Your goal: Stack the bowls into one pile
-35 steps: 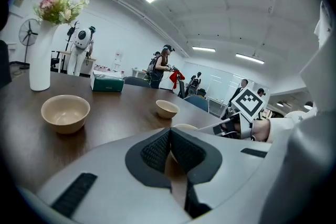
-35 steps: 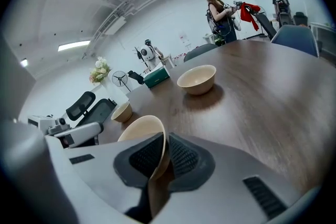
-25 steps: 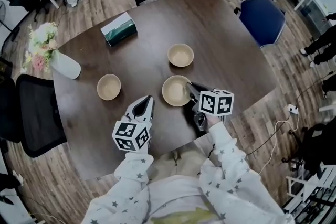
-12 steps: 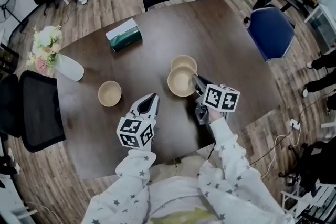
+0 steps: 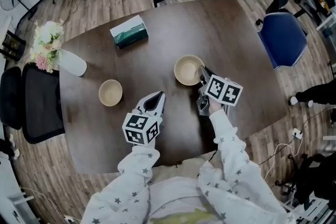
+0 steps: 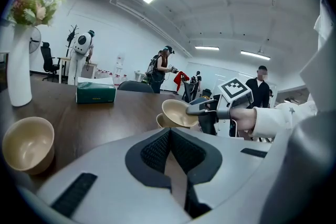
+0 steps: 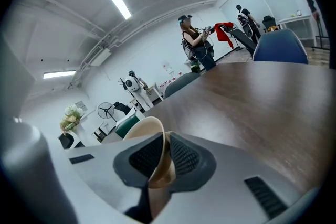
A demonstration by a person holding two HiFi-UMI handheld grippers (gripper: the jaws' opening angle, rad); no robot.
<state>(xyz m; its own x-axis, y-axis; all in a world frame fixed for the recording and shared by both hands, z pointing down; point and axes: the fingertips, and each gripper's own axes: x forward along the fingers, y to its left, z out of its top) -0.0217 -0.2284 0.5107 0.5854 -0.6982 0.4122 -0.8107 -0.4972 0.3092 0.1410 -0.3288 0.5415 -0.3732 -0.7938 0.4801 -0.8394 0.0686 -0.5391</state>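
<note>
Right claw [image 5: 202, 75] pinching bowl [image 5: 188, 70] rim, poised over second bowl [image 6: 161, 121]; next: lower, release. Left claw [image 5: 156, 98] pressed together, empty.

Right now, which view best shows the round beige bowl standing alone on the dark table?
Head view: the round beige bowl shows whole, from above. Left gripper view shows it side-on, at the frame's edge. Right gripper view misses it.
</note>
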